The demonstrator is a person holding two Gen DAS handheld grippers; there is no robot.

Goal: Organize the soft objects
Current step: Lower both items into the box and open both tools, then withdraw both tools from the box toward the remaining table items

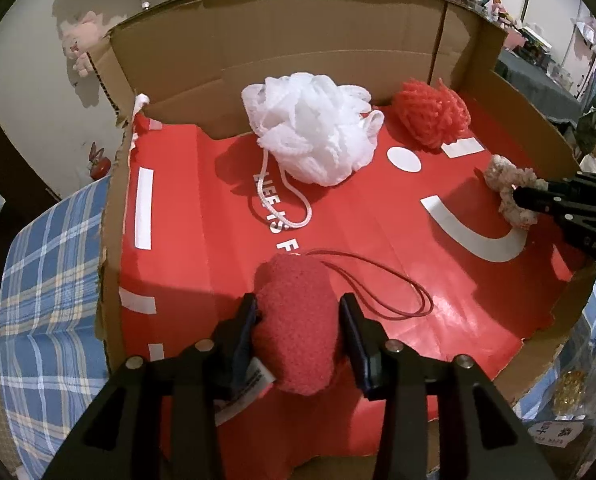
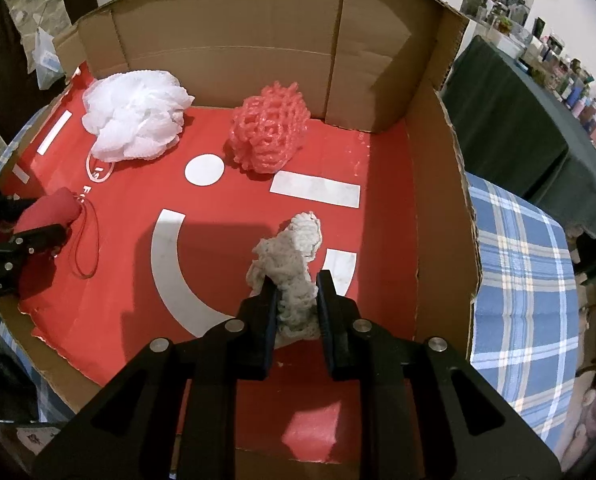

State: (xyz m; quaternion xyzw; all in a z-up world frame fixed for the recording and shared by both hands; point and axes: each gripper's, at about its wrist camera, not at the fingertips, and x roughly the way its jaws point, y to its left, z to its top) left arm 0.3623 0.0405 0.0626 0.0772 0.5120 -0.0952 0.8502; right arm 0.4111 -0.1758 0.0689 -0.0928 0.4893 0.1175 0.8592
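A red fuzzy plush point(image 1: 298, 320) with a thin red cord loop point(image 1: 398, 292) rests low on the red floor of a cardboard box point(image 1: 277, 40). My left gripper point(image 1: 298, 304) stands around the plush, and both pads touch its sides. In the right wrist view the same gripper point(image 2: 53, 216) and red plush point(image 2: 53, 208) sit at the far left. My right gripper point(image 2: 295, 280) is shut on a beige knitted piece point(image 2: 293, 248) that stands up from the floor by the box's right wall. That knitted piece point(image 1: 506, 180) and the right gripper point(image 1: 518, 196) also show in the left wrist view.
A white mesh bath pouf point(image 2: 131, 120) and a red net ball point(image 2: 267, 132) lie at the back of the box. A red foam block point(image 2: 312, 428) sits under my right gripper. Blue plaid cloth point(image 2: 526, 280) covers the table around the box, and a dark cloth-covered table point(image 2: 510, 120) stands to the right.
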